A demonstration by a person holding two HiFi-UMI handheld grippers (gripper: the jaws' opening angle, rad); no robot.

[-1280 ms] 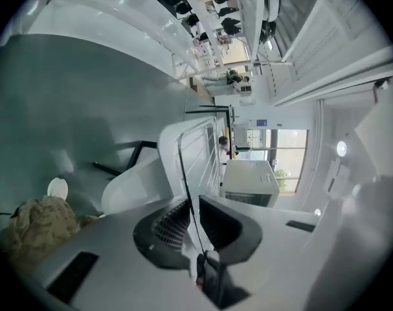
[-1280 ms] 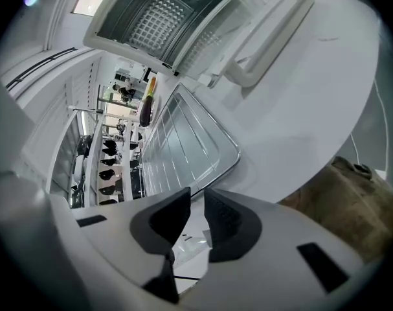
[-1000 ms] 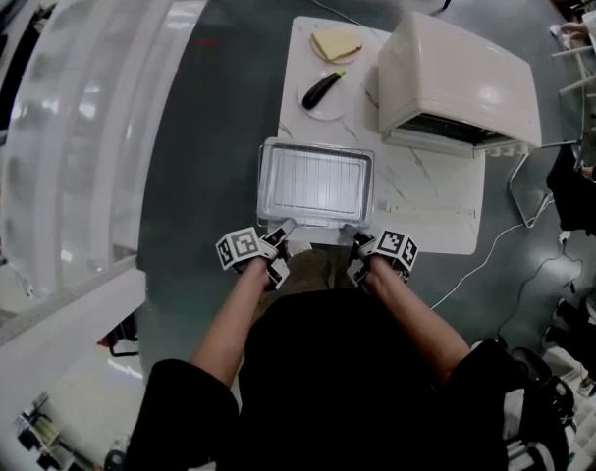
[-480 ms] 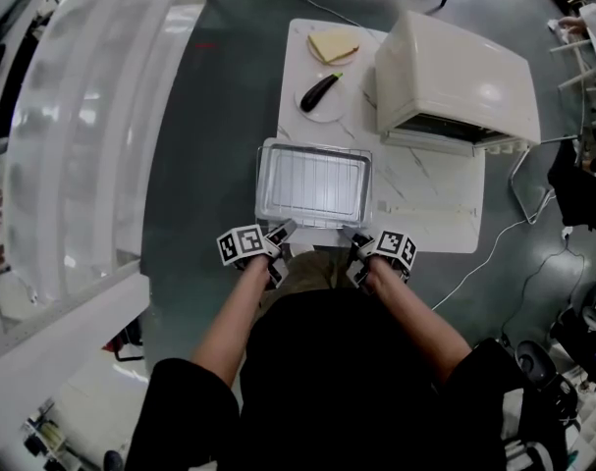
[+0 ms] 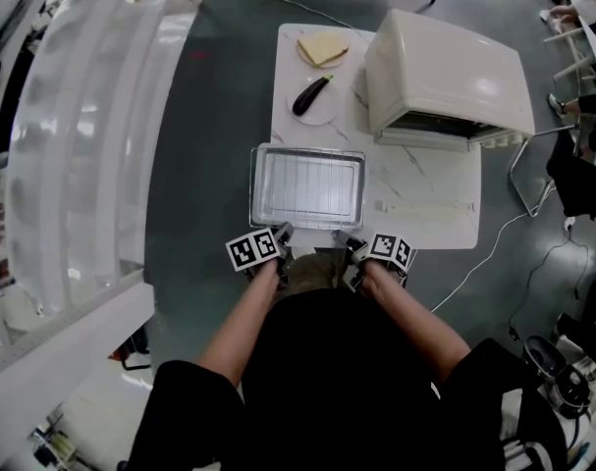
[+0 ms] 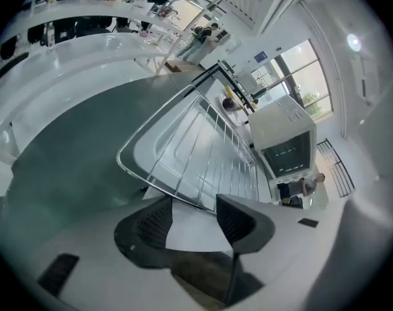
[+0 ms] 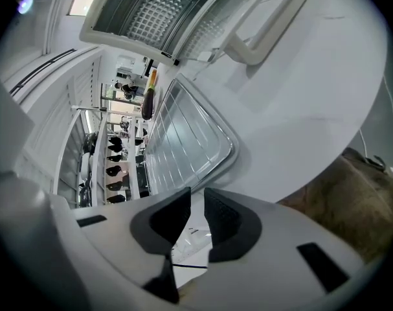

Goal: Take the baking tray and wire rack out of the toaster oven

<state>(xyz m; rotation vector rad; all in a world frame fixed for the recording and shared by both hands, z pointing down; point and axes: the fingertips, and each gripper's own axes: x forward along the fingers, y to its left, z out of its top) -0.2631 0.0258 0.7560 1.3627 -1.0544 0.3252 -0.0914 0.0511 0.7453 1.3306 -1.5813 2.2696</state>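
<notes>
The baking tray (image 5: 255,190) lies on the white table's front left part with the wire rack (image 5: 307,186) in it. The toaster oven (image 5: 440,72) stands at the back right, its door (image 5: 422,207) folded down flat. My left gripper (image 5: 283,232) sits at the tray's near rim. Its jaws have just been opening, and only table top shows between them. In the left gripper view the left gripper (image 6: 193,206) is open, with the rack (image 6: 209,154) just beyond its tips. My right gripper (image 5: 349,242) is at the near right corner. The right gripper (image 7: 197,196) keeps a narrow gap, nothing in it, short of the tray (image 7: 183,135).
A plate with an eggplant (image 5: 312,94) and a slice of bread (image 5: 322,49) lie behind the tray. The table's front edge (image 5: 415,246) runs just ahead of my hands. A cable (image 5: 494,243) trails over the floor at right. A curved white counter (image 5: 91,135) stands at left.
The left gripper has rolled at the tray's near rim and its marker cube now faces differently. Tray, rack and right gripper stay where they were.
</notes>
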